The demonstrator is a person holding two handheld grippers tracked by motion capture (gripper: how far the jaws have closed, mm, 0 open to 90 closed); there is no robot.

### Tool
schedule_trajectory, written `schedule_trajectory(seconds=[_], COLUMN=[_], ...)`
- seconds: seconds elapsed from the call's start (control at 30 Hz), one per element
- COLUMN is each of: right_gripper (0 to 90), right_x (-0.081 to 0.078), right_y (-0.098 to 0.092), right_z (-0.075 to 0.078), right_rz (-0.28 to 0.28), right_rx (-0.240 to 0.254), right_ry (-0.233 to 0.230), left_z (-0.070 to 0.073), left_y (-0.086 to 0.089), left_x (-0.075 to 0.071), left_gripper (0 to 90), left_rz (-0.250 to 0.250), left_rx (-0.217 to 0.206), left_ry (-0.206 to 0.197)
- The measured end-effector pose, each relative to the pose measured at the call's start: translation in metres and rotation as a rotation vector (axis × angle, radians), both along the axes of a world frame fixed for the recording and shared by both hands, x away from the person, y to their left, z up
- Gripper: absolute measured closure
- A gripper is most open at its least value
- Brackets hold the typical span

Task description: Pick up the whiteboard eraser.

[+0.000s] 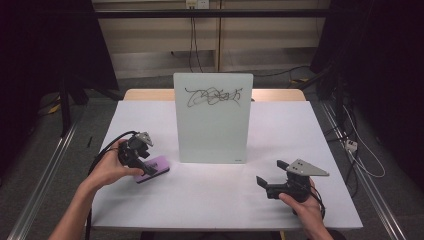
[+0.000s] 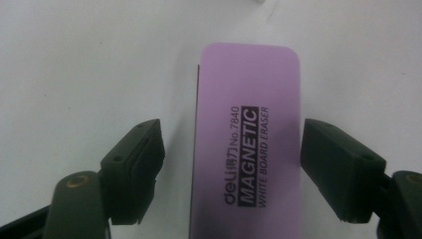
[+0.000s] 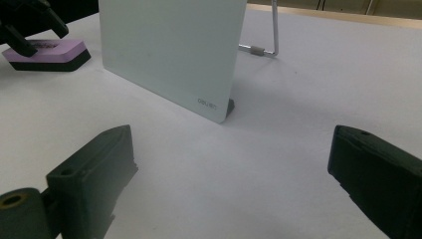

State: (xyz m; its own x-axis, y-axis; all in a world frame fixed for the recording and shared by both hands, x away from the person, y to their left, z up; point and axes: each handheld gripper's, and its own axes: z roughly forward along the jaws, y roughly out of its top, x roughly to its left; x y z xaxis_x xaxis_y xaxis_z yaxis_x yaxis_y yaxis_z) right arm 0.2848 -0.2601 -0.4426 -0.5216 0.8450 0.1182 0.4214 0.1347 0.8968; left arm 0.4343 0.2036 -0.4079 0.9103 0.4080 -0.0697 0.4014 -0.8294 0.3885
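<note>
A small whiteboard (image 1: 213, 120) stands upright near the middle of the white table (image 1: 210, 200), with a dark scribble (image 1: 216, 95) across its top part. In the right gripper view a thin metal stand (image 3: 272, 30) shows behind the board.

At about 8 o'clock from the board, a purple eraser (image 1: 154, 169) lies flat on the table. The left gripper (image 1: 141, 162) is directly over it. In the left gripper view its jaws are spread apart, one on each long side of the eraser (image 2: 247, 144) — there is a clear gap on the left side, and on the right side I cannot tell if the jaw touches. The label reads "MAGNETIC WHITE BOARD ERASER".

The right gripper (image 1: 272, 180) is at about 4 o'clock from the board, low over the table, pointing to 9 o'clock — its jaws stand wide open and hold nothing.
</note>
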Motion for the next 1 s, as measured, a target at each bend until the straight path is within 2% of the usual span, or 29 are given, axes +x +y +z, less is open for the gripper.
schedule_trajectory(seconds=[0.1,0.2,0.27,0.33,0.37,0.4,0.43,0.53,0.63,0.7,0.73,0.77,1.0], right_gripper=[4.2,4.2,4.4,4.5,4.6,4.6,4.5,4.5,4.6,4.6,4.6,4.6,4.5], right_x=[-0.001,-0.001,0.0,0.0,-0.001,-0.001,-0.001,-0.001,-0.001,-0.001,-0.001,-0.002,-0.001], right_y=[0.0,-0.001,-0.001,-0.001,0.0,0.0,0.0,0.001,0.0,0.0,0.0,0.0,0.001], right_z=[0.0,0.0,0.0,0.0,0.0,0.0,0.0,0.0,0.0,0.0,0.0,0.0,-0.001], right_rz=[0.006,-0.001,-0.008,-0.008,-0.004,-0.004,0.003,0.01,0.008,0.009,0.009,0.01,0.012], right_rx=[-0.006,-0.008,-0.008,-0.01,-0.014,-0.014,-0.016,-0.014,-0.015,-0.015,-0.017,-0.018,-0.02], right_ry=[-0.001,0.0,0.001,0.001,-0.002,-0.002,0.002,0.002,0.004,0.004,0.004,0.003,0.006], left_z=[0.0,-0.001,0.0,0.0,-0.002,-0.002,-0.003,-0.004,-0.01,-0.01,-0.01,-0.009,-0.009], left_y=[-0.001,-0.001,-0.001,-0.001,-0.002,-0.002,-0.004,-0.006,-0.01,-0.009,-0.009,-0.007,-0.007], left_x=[0.003,0.001,0.0,-0.002,-0.003,-0.003,-0.004,-0.004,-0.005,-0.004,-0.004,-0.004,-0.005], left_gripper=[27.1,29.5,29.9,32.8,35.4,36.5,37.2,37.3,37.6,38.8,40.7,40.8,41.0], left_rz=[-0.012,-0.012,-0.019,-0.021,-0.034,-0.034,-0.045,-0.044,-0.057,-0.055,-0.055,-0.058,-0.063], left_rx=[-0.007,-0.011,0.013,0.002,0.021,0.021,0.036,0.037,0.066,0.07,0.067,0.049,0.037], left_ry=[0.02,0.018,0.017,0.023,0.026,0.026,0.01,0.007,0.015,0.014,0.012,0.03,0.035])
